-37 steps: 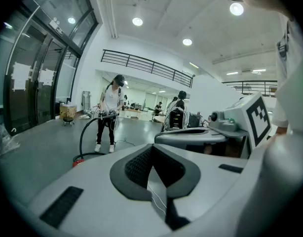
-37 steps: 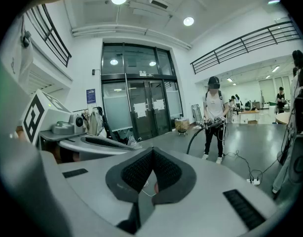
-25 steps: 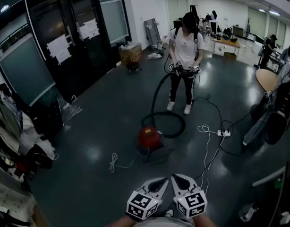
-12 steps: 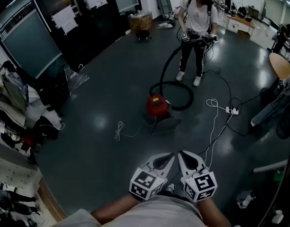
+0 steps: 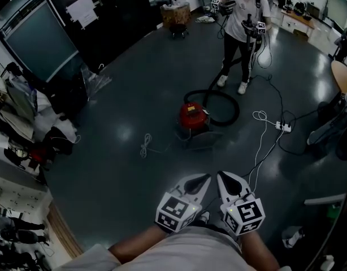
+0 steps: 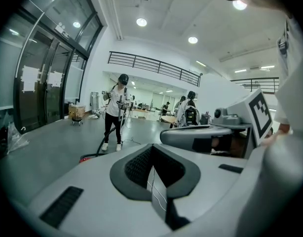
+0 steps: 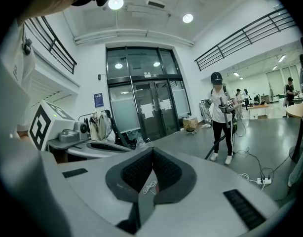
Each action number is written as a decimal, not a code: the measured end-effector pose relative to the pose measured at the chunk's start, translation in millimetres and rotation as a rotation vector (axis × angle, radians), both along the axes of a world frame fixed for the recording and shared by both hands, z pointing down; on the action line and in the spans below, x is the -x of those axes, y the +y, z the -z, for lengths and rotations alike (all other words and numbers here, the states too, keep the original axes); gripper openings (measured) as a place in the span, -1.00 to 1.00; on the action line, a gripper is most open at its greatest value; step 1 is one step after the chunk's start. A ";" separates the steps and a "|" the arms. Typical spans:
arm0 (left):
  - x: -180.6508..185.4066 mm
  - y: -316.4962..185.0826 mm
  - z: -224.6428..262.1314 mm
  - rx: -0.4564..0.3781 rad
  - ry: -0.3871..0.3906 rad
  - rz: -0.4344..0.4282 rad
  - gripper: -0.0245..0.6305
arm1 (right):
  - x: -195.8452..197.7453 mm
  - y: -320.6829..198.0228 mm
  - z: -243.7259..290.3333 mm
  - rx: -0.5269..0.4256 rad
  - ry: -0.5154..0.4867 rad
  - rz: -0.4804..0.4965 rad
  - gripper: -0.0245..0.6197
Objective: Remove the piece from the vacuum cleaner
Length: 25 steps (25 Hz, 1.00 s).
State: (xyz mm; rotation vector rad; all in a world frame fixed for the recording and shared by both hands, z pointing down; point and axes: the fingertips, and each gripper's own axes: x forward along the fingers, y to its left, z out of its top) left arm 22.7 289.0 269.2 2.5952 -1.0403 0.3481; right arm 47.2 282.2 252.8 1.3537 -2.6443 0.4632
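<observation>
Nothing's really started on this end, I'd say. The left gripper [image 5: 202, 180] and right gripper [image 5: 224, 178] are both pressed together with nothing in them, tucked side by side close to the person's body. The vacuum cleaner [image 5: 193, 116] sits on the floor well ahead of both tips. It's a small red canister with a black hose [image 5: 229, 103] looping off it toward another person [image 5: 242, 24] farther ahead, who has the wand end. Next move probably means walking up and spreading the jaws. Which piece comes off, I can't tell from here.
</observation>
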 end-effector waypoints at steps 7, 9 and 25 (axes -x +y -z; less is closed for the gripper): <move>11.4 -50.1 -18.9 -0.002 -0.011 0.000 -0.91 | 10.5 -50.1 -20.2 0.029 0.013 -0.004 -0.87; 17.1 -76.0 -26.4 0.001 -0.020 -0.009 -0.91 | 16.0 -76.9 -24.9 0.032 0.019 -0.007 -0.87; 66.0 -299.1 -91.3 0.004 -0.075 -0.150 -0.91 | 46.8 -300.0 -74.8 0.090 0.033 -0.166 -0.88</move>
